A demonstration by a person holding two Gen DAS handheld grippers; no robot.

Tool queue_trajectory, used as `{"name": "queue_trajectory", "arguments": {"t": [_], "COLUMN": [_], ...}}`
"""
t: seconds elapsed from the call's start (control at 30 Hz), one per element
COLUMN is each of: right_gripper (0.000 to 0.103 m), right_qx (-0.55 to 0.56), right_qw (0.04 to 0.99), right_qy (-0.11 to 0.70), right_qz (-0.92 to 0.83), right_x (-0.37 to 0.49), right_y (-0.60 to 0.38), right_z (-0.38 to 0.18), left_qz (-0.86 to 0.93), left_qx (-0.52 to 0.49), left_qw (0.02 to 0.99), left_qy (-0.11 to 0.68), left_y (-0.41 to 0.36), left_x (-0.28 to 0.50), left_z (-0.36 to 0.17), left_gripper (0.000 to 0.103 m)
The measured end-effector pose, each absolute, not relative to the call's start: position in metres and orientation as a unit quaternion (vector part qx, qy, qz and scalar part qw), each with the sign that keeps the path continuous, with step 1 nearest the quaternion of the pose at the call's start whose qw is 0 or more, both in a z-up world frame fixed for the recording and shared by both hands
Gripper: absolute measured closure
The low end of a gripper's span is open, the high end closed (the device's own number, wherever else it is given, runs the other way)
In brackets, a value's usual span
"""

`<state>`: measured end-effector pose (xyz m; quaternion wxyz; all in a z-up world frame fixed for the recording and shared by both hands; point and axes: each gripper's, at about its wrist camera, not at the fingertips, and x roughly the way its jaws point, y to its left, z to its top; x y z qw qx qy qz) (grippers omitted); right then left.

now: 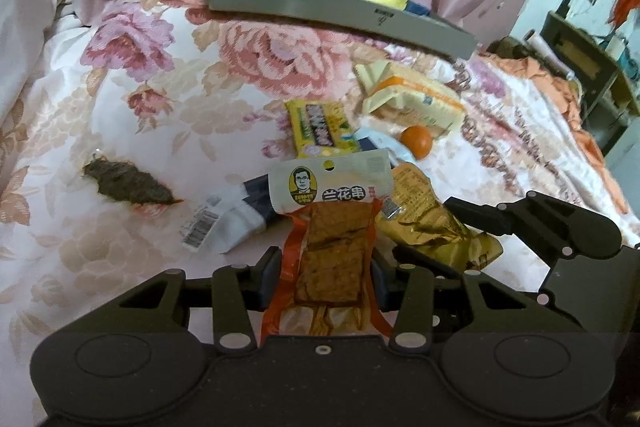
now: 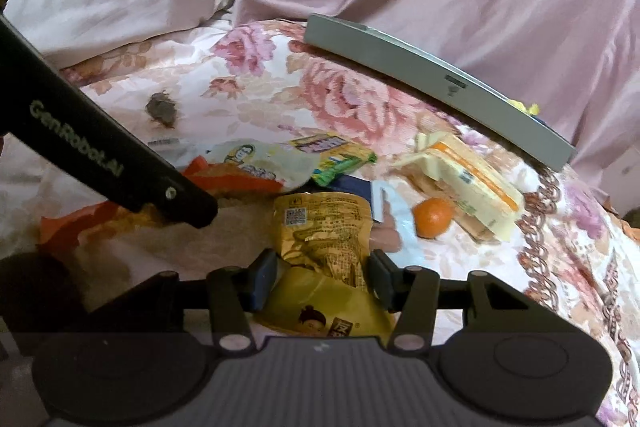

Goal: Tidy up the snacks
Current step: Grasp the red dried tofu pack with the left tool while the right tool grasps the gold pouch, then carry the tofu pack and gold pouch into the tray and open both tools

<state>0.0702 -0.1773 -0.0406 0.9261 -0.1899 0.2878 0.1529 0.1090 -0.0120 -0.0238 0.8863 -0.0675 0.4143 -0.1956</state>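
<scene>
My left gripper (image 1: 326, 277) is shut on an orange-edged packet of brown tofu strips (image 1: 336, 227), its pads pressing the packet's two sides. Right beside it lies a crumpled gold snack packet (image 1: 416, 187), and my right gripper (image 2: 322, 279) is shut on that gold packet (image 2: 316, 227) at its lower half. In the right wrist view the orange packet (image 2: 240, 179) shows behind a black finger (image 2: 192, 207) of the left gripper. Both packets rest low over a floral bedspread (image 1: 160, 87).
A grey tray (image 1: 340, 11) holding yellow and blue packets sits at the back. Nearer lie a yellow packet (image 1: 320, 125), a pale cracker pack (image 1: 416, 95), a tangerine (image 1: 417, 142) and a blue-white packet (image 1: 236, 219). A dark scorched patch (image 1: 128, 185) marks the cover on the left.
</scene>
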Motion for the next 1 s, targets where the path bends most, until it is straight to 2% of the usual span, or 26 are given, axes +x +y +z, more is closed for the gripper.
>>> {"name": "queue_trajectory", "arguments": {"t": [0.53, 0.77, 1.0], "right_gripper": [0.047, 0.047, 0.047], "right_qx": [-0.185, -0.166, -0.167], "right_qw": [0.952, 0.963, 0.972], "right_qy": [0.214, 0.186, 0.135], "right_qz": [0.116, 0.107, 0.1], "right_x": [0.07, 0.079, 0.107], "right_y": [-0.198, -0.209, -0.225], "right_z": [-0.014, -0.002, 0.022], "left_qz": [-0.209, -0.198, -0.181], "left_qx": [-0.131, -0.155, -0.159], "left_qw": [0.903, 0.918, 0.937], "left_qy": [0.353, 0.306, 0.253], "left_y": [-0.014, -0.02, -0.034], "left_x": [0.106, 0.119, 0.166], "left_z": [-0.01, 0.016, 0.057], "left_gripper": [0.056, 0.056, 0.056]}}
